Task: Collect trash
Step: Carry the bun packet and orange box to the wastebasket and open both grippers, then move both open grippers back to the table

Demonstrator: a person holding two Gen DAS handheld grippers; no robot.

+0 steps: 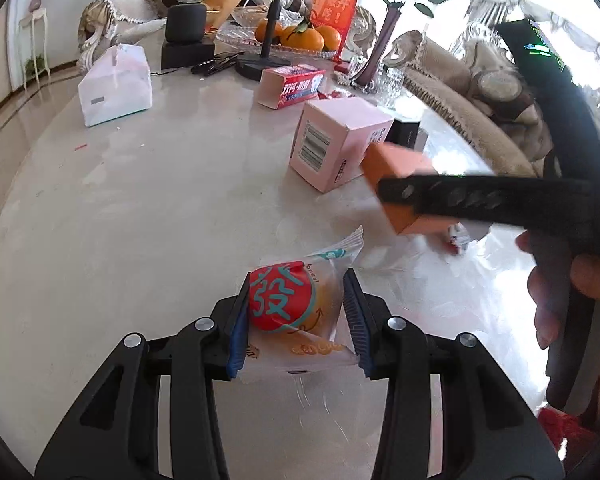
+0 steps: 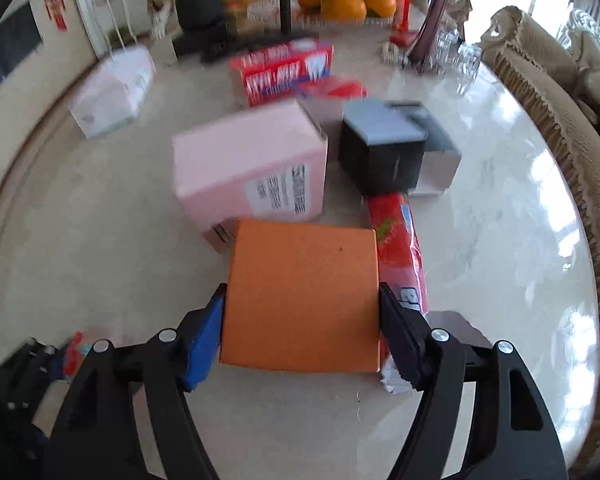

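in the left wrist view, the left gripper is closed narrow on a clear snack wrapper with a red round print. both pads press its sides, and the free end of the wrapper points away from the gripper, over the marble table.

in the right wrist view, the right gripper has the orange box between its jaws. the two pads lie against the left and right faces of the box, so i judge it as held, though the picture is blurred and i cannot say how firm the grip is. the box looks nearly square from here, with no clear long axis. in the left view the same box appears above the table, to the right of the wrapper.

so both hands seem already full. for the next move i think the important relation is where the trash container is, and neither picture shows it.

just beside the orange box on its right lies a red packet, with its long axis running away from the right gripper. this hand is clearly the nearer one to it. behind stands a pink box, then a black box, and farther a red toothpaste box. at the far edge is a dish of oranges.
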